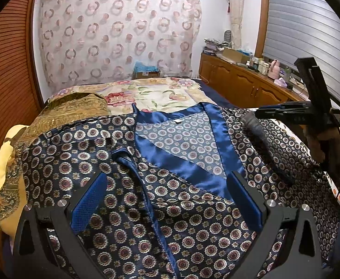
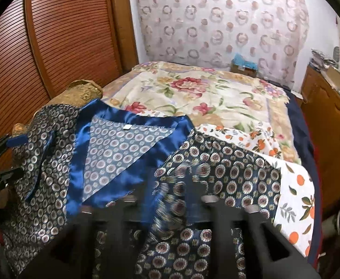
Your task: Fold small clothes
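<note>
A dark blue patterned vest [image 1: 170,186] with a shiny blue satin collar [image 1: 183,162] lies spread open on the bed, lining up. It also shows in the right wrist view [image 2: 114,148]. My left gripper [image 1: 167,195] is open, its blue pads [image 1: 88,204] just above the vest's left front panel. My right gripper [image 1: 251,116] appears at the right of the left wrist view. In the right wrist view its fingers [image 2: 190,186] are blurred and pressed together on the vest's right front panel [image 2: 228,169], which is lifted.
The floral bedspread [image 2: 207,93] covers the bed beyond the vest. An orange-print cloth [image 2: 295,195] lies at the right. A gold patterned cloth [image 1: 72,107] and a yellow item [image 1: 4,160] sit at the left. A wooden cabinet [image 1: 242,83] runs along the right.
</note>
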Demonstrator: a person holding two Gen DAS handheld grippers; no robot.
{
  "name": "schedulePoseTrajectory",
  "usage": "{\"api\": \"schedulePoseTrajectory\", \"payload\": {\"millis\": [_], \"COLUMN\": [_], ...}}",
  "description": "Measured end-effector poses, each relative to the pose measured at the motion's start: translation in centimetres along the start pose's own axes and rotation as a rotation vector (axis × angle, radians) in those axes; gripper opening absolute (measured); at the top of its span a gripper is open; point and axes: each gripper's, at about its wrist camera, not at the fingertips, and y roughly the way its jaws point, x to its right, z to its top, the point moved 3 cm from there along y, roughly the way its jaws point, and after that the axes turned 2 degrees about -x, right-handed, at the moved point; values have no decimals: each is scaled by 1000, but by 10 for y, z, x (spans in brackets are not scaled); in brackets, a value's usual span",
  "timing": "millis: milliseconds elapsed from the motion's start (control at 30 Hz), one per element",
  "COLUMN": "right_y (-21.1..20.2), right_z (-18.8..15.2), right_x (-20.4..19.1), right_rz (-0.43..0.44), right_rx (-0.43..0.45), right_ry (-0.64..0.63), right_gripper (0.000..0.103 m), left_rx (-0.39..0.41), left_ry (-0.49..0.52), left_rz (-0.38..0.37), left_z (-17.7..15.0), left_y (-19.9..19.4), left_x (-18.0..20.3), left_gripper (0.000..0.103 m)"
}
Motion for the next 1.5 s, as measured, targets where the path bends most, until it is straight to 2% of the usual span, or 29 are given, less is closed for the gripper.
{"api": "schedulePoseTrajectory", "payload": {"millis": [33,100,267,333,733,767,900,933,1067,1133,1300,1500], "right_y": [0,-1,-9,-10,5,4,2,2,6,9,17,18], "right_z": [1,-1,-13,-20,-44,-44,-45,-45,-46,-46,-46,-43], "right_x": [1,5,21,28,65,68,83,86,94,97,100,100], "right_rz": [0,-12,-60,-88,-196,-206,-219,-217,-221,-229,-241,-239], "right_rx": [6,18,16,9,-52,-53,-60,-64,-82,-94,-121,-117], "right_ry": [6,21,38,46,106,115,163,176,202,206,209,185], "right_gripper": [52,55,56,60,62,62,62,62,62,62,62,62], "left_rx": [1,4,21,27,47,43,6,-3,-28,-49,-113,-139], "left_ry": [-1,-7,-22,-29,-80,-90,-109,-114,-149,-162,-203,-211], "left_rz": [4,12,41,56,164,166,195,206,223,226,223,191], "left_z": [-1,-1,0,1,7,7,5,4,1,0,-5,-5], "left_y": [-1,-3,-9,-11,-23,-23,-21,-19,-11,-5,11,16], "left_x": [-2,-5,-16,-23,-79,-86,-111,-117,-134,-140,-158,-159], "left_gripper": [103,103,103,103,102,101,80,78,75,67,57,56]}}
